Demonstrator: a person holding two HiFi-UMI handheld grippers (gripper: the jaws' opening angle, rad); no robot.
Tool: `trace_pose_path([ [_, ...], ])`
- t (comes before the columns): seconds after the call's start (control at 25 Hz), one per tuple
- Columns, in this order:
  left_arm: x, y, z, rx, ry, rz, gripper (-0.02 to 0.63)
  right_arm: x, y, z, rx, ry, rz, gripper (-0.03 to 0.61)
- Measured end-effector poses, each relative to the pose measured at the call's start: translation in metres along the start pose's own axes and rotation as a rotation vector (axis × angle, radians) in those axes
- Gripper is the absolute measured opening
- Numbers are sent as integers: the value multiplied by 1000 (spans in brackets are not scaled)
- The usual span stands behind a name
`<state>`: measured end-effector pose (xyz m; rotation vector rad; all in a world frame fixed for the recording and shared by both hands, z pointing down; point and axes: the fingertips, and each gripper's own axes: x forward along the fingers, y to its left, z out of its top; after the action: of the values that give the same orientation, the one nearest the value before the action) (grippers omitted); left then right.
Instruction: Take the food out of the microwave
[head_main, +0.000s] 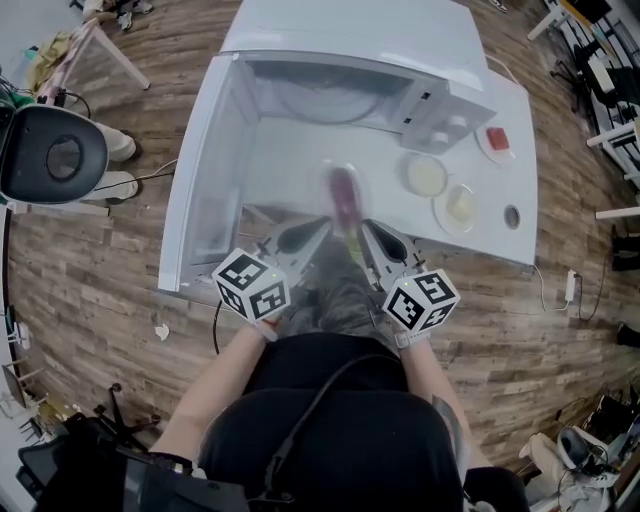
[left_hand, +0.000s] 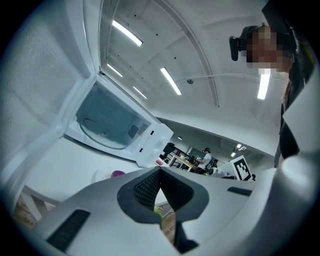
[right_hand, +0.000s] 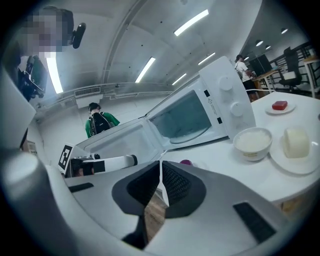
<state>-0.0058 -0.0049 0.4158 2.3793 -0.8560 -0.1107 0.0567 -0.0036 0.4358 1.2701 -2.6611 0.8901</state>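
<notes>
Head view shows a white table (head_main: 290, 150) with a white microwave (head_main: 350, 45) at its far side, its door (head_main: 205, 180) swung wide to the left and the cavity empty. The left gripper (head_main: 322, 226) and right gripper (head_main: 368, 228) reach in side by side from the near edge, tips angled towards each other. Each gripper view shows its jaws drawn together with nothing pinched between the pads. The food (head_main: 344, 190) lies outside the oven on the near part of the table, just beyond and between the two tips. It is a long purple-pink piece, smeared by blur, on a pale round plate (head_main: 325, 195); I cannot tell whether the tips touch it. To the right sit a bowl (head_main: 426, 175) of something white, a dish (head_main: 460, 205) with a pale block, and a saucer (head_main: 497, 140) with a red piece.
</notes>
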Motion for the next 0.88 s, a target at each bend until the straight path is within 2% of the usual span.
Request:
trace_pose_path([
  [0.4, -7, 2, 4, 5, -47, 47, 11, -4, 26, -1, -40, 7, 32, 31],
  [0.88, -13, 0, -7, -4, -29, 64, 11, -11, 34, -11, -49, 15, 45, 31],
])
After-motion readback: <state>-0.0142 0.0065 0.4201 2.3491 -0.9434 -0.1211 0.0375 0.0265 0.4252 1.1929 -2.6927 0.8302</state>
